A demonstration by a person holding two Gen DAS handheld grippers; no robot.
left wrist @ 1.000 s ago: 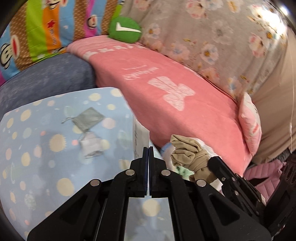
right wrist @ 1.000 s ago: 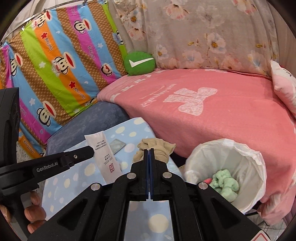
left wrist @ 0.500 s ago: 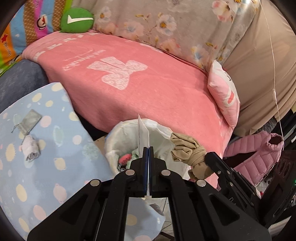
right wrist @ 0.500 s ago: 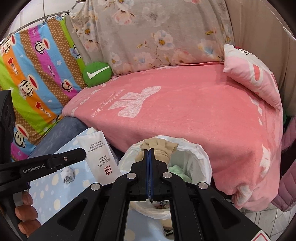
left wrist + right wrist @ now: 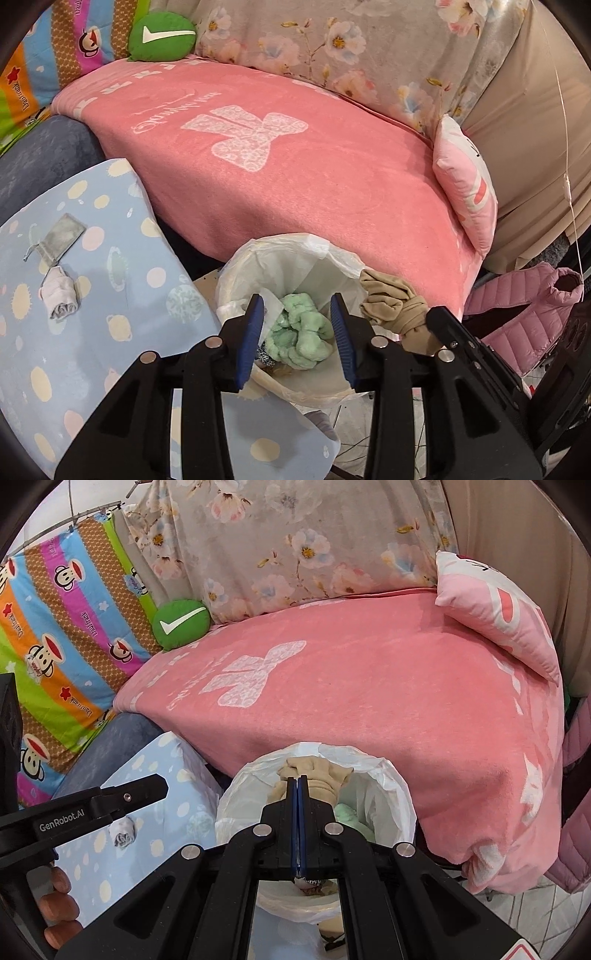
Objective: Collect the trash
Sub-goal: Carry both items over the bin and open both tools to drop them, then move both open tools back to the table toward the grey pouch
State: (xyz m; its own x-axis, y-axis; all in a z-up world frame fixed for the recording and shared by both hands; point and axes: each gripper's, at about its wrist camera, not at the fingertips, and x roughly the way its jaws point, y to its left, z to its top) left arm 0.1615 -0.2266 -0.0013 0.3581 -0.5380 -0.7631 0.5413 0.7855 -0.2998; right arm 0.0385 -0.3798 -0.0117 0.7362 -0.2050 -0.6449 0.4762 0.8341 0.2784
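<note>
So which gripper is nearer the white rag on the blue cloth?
Left. The left gripper hangs open over the bin, beside the blue cloth where the white rag lies. The right gripper, shut on a tan rag, is over the bin's far side.

Two grippers are seen: left (image 5: 297,317) and right (image 5: 297,781). One lined bin (image 5: 334,258) is counted, one tan rag (image 5: 314,775), one green wad (image 5: 301,332), one packet (image 5: 271,306), one pouch (image 5: 62,234), one sock (image 5: 61,295), two pillows: green (image 5: 162,35), pink (image 5: 467,181).
</note>
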